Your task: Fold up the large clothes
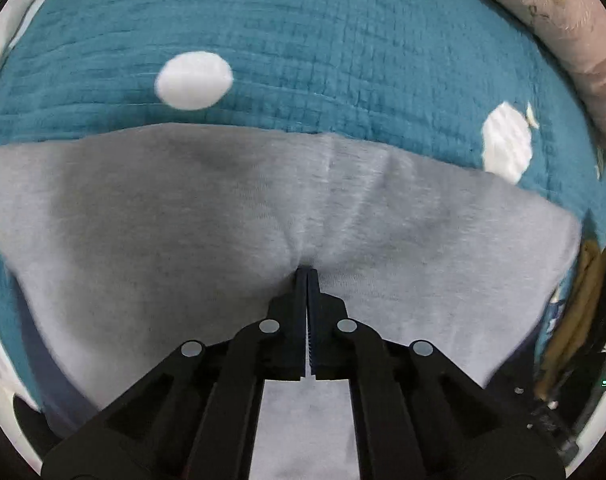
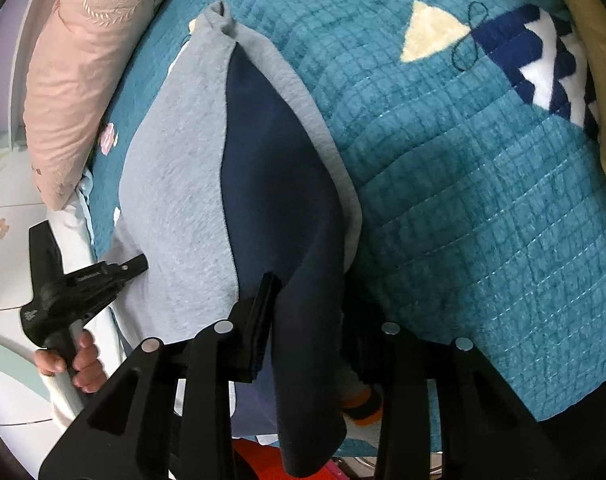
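Grey-and-navy fleece garment lay on the teal quilted bedspread, its far tip toward 11 o'clock in the right wrist view. The left gripper had its fingers pinched tight on a grey fold. The right gripper held the navy panel draped between its fingers; only one finger showed, so I cannot tell how firmly. That thick layer could slip out during a lift, and uneven pulling could skew the fold or drag cloth toward the pink embroidered pillow at 10 o'clock.
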Demonstrator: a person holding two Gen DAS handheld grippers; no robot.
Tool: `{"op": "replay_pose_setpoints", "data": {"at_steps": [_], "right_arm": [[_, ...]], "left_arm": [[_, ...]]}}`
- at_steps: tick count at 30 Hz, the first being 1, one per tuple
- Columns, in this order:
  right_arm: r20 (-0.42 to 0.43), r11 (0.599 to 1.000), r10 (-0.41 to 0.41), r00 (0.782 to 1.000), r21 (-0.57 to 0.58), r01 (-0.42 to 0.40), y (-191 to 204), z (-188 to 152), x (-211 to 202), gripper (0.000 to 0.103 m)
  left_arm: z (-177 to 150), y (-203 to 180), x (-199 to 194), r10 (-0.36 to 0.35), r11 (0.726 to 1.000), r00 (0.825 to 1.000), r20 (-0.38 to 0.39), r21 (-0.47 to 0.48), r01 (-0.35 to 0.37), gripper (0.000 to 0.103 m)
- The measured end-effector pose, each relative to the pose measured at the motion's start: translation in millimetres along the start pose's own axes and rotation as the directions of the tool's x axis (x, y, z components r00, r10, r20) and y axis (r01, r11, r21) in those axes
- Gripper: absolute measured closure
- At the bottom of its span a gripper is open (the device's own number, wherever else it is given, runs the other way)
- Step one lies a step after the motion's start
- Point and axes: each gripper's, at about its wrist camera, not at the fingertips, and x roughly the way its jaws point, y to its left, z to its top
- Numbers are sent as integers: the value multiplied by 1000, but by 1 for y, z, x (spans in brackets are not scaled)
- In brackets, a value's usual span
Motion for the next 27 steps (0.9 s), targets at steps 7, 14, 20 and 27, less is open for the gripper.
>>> {"op": "replay_pose_setpoints", "data": {"at_steps": [7, 14, 20, 27], "right_arm": [[3, 1000, -15, 1000, -13, 15, 0, -4, -1, 70], [8, 999, -43, 999, -28, 43, 10, -6, 5, 70], [21, 999, -46, 999, -22, 46, 13, -7, 10, 70], [23, 998, -54, 998, -20, 55, 16, -6, 12, 69]], "left_arm": [[-63, -11, 12, 33, 994, 995, -90, 108, -23, 101], [-98, 0, 10, -37, 998, 989, -143, 39, 43, 100], [-130, 15, 33, -33, 998, 999, -10, 50, 34, 101], [-123, 8, 27, -19, 997, 998, -63, 75, 23, 101]]}}
